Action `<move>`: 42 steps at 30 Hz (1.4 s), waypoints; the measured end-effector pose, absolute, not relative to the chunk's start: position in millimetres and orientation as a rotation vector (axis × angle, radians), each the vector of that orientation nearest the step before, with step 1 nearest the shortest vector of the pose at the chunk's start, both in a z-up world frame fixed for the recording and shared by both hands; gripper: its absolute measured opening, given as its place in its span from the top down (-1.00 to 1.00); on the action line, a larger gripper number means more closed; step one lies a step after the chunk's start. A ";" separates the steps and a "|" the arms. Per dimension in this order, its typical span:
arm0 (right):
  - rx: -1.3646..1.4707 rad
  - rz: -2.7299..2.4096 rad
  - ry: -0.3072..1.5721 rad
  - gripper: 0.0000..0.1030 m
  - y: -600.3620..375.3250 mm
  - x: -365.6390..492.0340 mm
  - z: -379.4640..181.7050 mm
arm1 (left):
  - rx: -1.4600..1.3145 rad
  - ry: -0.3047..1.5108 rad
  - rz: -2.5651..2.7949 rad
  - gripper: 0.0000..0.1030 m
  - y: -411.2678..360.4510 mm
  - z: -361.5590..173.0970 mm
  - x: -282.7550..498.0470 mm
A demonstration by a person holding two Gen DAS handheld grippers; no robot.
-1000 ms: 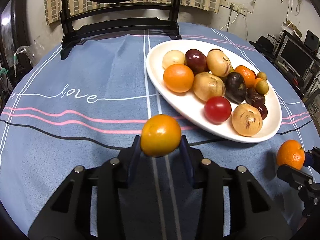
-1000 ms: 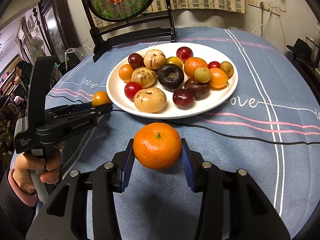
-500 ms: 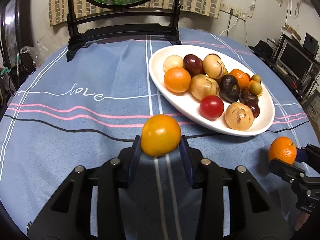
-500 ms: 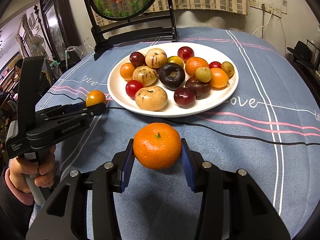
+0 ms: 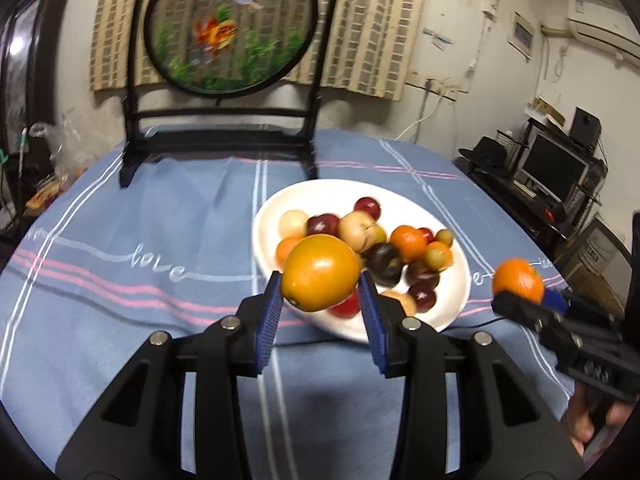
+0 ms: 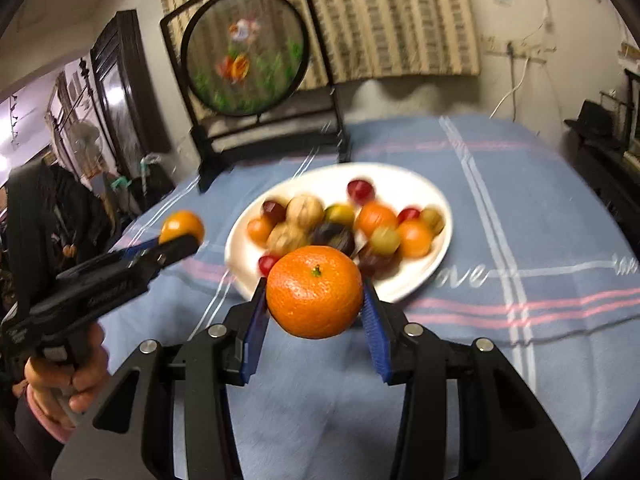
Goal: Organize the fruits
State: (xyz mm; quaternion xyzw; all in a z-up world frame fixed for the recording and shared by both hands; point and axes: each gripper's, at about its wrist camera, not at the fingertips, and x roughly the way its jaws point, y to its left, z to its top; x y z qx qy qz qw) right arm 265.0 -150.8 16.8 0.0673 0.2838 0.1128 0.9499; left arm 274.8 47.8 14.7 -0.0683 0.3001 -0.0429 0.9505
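Left wrist view: a smooth yellow-orange round fruit (image 5: 320, 272) is pinched by the left gripper (image 5: 322, 304). The white oval ceramic plate (image 5: 320, 196), already loaded, lies directly ahead.

Right wrist view: a dimpled orange mandarin (image 6: 315, 292) is clamped by the right gripper (image 6: 316, 312); the plate lies just beyond. "love" is legible on the blue striped tablecloth (image 6: 560, 216).

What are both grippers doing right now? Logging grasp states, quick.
Left gripper: closed on the yellow-orange fruit.
Right gripper: closed on the tangerine.
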 end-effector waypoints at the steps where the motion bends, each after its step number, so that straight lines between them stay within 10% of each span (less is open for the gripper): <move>1: 0.146 0.225 0.577 0.13 -155.5 273.0 21.5 | -0.137 0.609 -0.099 0.24 45.4 19.3 279.3; 19: 0.187 0.185 0.742 0.12 -175.8 427.9 5.4 | -0.105 0.807 -0.059 0.23 22.2 5.3 452.2; 23: 0.179 0.189 0.789 -0.04 -176.2 435.2 -3.0 | -0.059 0.766 -0.002 -0.61 19.8 7.5 446.1; 38: 0.099 0.229 0.627 -0.31 -170.1 305.1 34.5 | -0.056 0.663 0.068 -0.96 28.0 38.4 309.5; 42: 0.068 0.209 0.543 -0.97 -173.6 255.0 27.7 | -0.036 0.649 0.079 -0.96 24.3 32.7 266.5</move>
